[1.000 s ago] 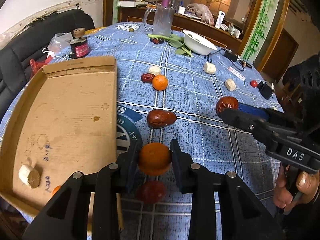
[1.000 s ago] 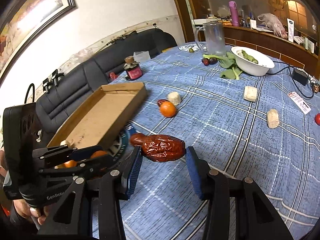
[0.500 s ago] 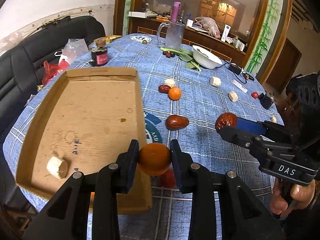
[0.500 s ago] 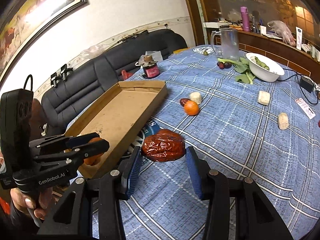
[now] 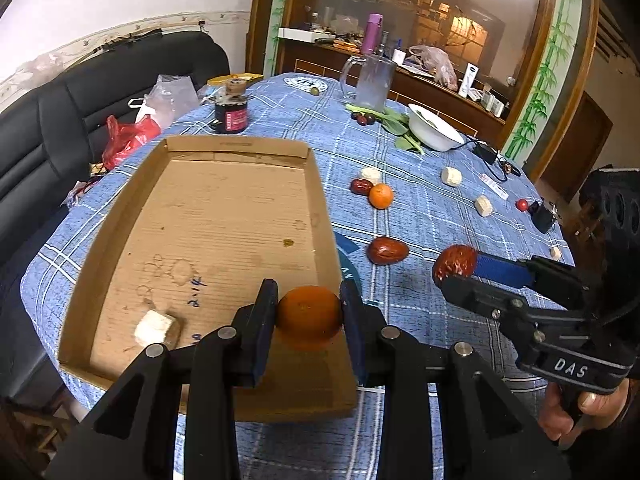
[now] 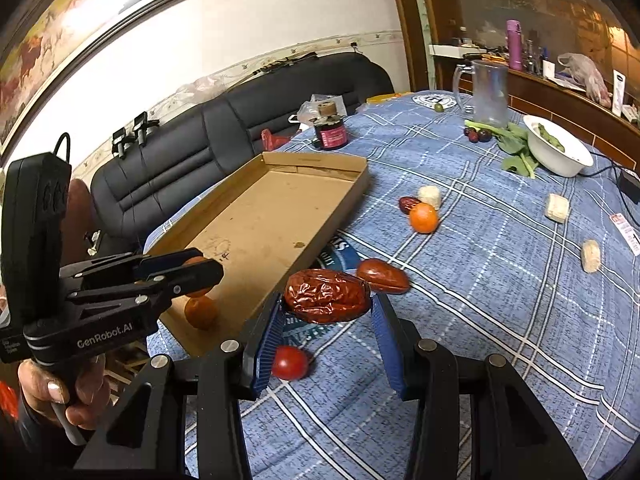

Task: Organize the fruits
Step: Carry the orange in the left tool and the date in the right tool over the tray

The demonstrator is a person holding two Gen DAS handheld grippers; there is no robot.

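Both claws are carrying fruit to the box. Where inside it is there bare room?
The cardboard box floor is bare from its far wall to the pen marks. The near end is crowded: a white chunk and a small orange lie there.

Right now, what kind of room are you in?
Probably a home living or dining room: a black leather sofa beside a table with a blue plaid tablecloth, a framed painting on the wall, and a wooden cabinet behind.

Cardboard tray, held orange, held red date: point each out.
cardboard tray (image 5: pixel 224 216), left wrist view, bare floor.
orange (image 5: pixel 309 317), left wrist view, front face between the fingers.
red date (image 6: pixel 327 296), right wrist view, wrinkled top.
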